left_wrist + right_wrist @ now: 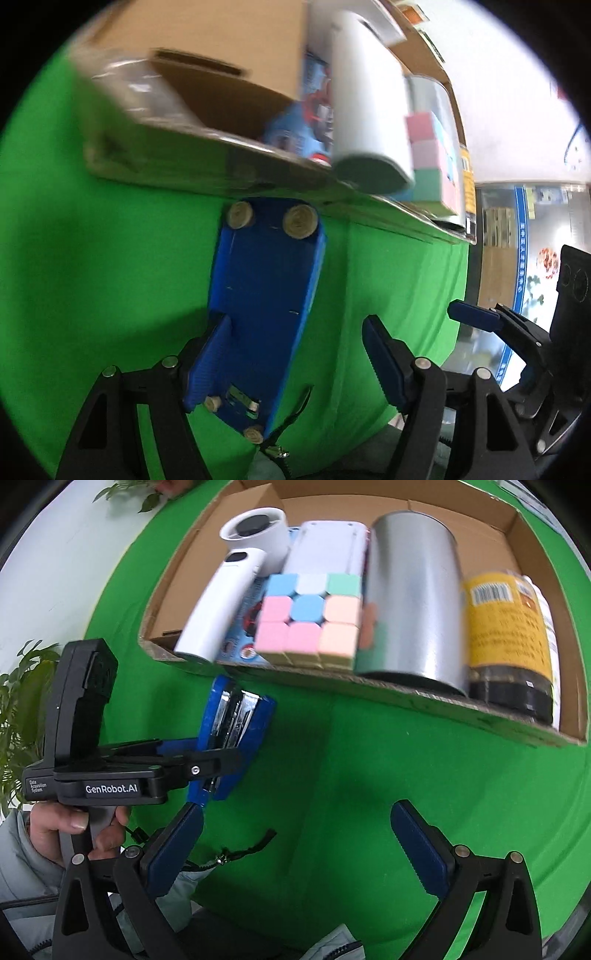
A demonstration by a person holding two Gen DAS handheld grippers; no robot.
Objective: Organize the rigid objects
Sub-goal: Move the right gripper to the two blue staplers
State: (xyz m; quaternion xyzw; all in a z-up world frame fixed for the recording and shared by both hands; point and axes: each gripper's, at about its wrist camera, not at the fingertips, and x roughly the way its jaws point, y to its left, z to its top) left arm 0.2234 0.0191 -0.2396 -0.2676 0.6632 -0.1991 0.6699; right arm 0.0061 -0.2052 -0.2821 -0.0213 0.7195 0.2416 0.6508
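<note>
A blue stapler [264,306] rests against the left finger of my left gripper [295,362], underside facing the camera, just in front of the cardboard box [207,173]. The jaws stand wide and the right finger is apart from it. In the right wrist view the stapler [236,734] is held up by the left gripper [192,764] near the box's front wall [332,686]. My right gripper [299,845] is open and empty above the green cloth [351,775].
The box holds a white handheld fan [229,598], a pastel cube [314,616], a silver can [413,609], a dark yellow-labelled jar [513,635] and a white flat item [325,550]. Plants [22,686] stand at the left. The cloth's edge [458,295] lies at the right.
</note>
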